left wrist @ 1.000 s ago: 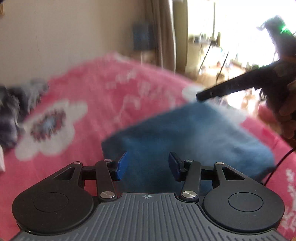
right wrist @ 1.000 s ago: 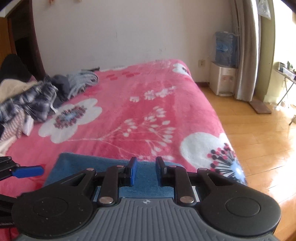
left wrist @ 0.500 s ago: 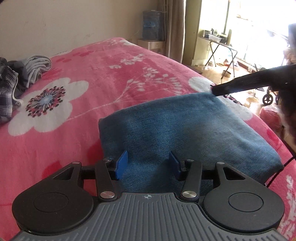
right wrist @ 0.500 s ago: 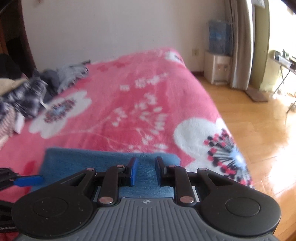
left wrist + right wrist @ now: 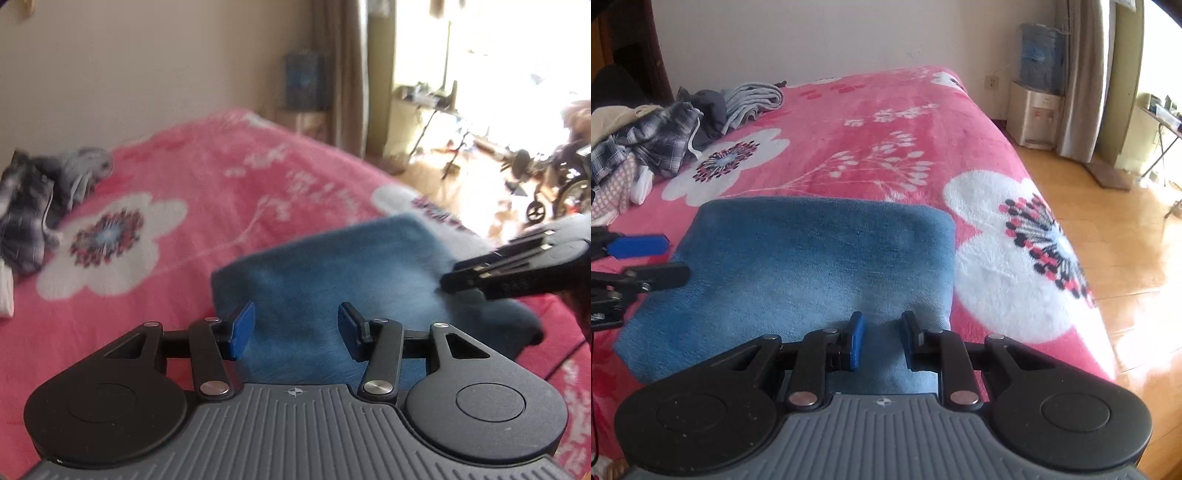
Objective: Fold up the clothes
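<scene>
Both views show the folded jeans [image 5: 812, 266] under the spread, empty left gripper [image 5: 297, 330] and right gripper [image 5: 881, 339]; only the right view shows the clothes pile [image 5: 665, 136] sharply.

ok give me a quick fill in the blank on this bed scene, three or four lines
1. The folded garment is coloured ____.
2. It lies on a ____ floral blanket.
3. The jaws of the left gripper and the right gripper are both ____.
4. The unfolded clothes pile sits near the ____ of the bed.

Missing words: blue; pink; open; head
</scene>
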Tool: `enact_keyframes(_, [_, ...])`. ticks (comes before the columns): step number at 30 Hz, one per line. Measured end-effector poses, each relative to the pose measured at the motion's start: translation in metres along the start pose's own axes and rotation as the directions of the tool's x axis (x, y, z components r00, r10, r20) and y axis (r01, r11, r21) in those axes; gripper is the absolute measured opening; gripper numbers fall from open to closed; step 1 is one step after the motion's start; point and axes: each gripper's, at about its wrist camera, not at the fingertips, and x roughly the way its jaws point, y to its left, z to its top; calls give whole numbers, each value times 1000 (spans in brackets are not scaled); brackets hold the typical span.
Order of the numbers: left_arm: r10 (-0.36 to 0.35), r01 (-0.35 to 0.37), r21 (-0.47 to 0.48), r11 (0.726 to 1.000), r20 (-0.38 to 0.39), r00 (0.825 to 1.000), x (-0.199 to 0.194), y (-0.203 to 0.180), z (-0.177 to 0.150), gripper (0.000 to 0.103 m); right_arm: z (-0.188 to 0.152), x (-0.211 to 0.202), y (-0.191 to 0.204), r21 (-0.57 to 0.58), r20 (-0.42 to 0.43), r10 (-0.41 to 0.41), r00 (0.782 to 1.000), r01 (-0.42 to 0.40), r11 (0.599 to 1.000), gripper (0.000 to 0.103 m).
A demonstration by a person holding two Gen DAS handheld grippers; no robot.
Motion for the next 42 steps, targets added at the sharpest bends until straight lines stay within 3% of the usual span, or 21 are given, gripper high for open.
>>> enact_keyframes(5, [-42,44,62,997,-39,998,4,-20,-9,50,5,-34,-2,22,27,20,999,-20,1000,23])
enact_keyframes(8, [-45,50,84,995,-66,997,8,-27,-16,50,-3,-37,0,6,-38,57,998,-56,998,23])
enact_keyframes(12, [-54,59,63,996,-76,996,12,-25,-20,51,-23,-13,3,-25,-118,44,992,-48,999,23])
enact_keyframes(15, [-55,59,53,997,-73,996,12,-23,-21,53,-21,-7,1,28,-118,51,992,-48,998,23])
enact_keyframes(22, [-61,64,53,997,-68,996,11,-22,-22,53,-21,-50,8,-16,-82,69,994,-71,997,23])
enact_keyframes(26, [-63,67,56,996,-66,996,10,-21,-24,53,-45,-32,15,-29,-141,68,988,-73,997,24])
enact_keyframes(34, [-62,66,54,996,-70,996,12,-21,-22,54,-46,-50,17,-6,-104,65,992,-66,998,24])
enact_keyframes(40, [-61,65,55,996,-71,996,13,-22,-22,54,-67,-31,27,-41,-172,33,984,-41,998,24])
enact_keyframes(42, [-55,59,58,997,-68,996,10,-21,-21,54,-70,-33,27,-24,-158,30,987,-34,999,25])
